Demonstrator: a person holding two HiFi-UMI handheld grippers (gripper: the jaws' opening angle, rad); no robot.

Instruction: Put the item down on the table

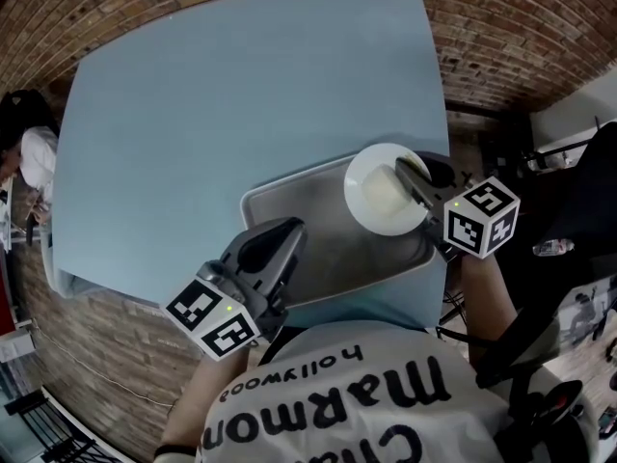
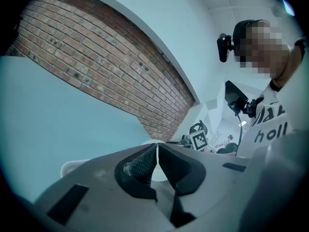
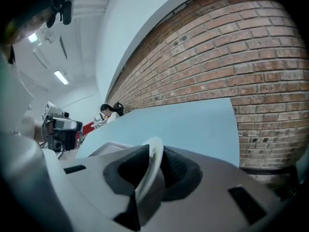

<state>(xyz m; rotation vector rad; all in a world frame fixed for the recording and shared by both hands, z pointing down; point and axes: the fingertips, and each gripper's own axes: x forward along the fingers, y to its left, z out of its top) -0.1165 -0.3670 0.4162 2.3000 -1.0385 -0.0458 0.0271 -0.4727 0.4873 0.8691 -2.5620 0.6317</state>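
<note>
The task is not yet done: the right gripper point(image 1: 413, 177) has its jaws closed down to a narrow gap on the rim of the plate point(image 1: 378, 201), and the plate hangs out ahead of and to the left of those jaws, over the far right corner of the tray point(image 1: 289, 196) rather than on the table point(image 1: 241, 95). It looks lifted clear of the tray and slightly tilted, though how high it sits cannot be told. What is left, as I judge it, is to carry the plate past the tray's rim to the bare tabletop ahead of the gripper, lower it flat and let go. The left gripper point(image 1: 289, 231) takes no part; its jaws are pressed together with nothing between them, and it hovers over the tray's near left corner, well apart from the plate. The head view alone gives the layout: both grippers, the tray at the table's near edge, and the wide free surface beyond the tools. The right gripper view alone shows the grip itself: the thin white rim stands edge-on between the two dark pads, both pressing on it, with the table stretching away ahead and a brick wall point(image 3: 231, 57) to the right. The left gripper view confirms that its ridged pads meet at the tips, and shows, just past them, a pale round patch that is probably the plate, with the right gripper's marker cube point(image 2: 199, 140) beyond to the right.
</note>
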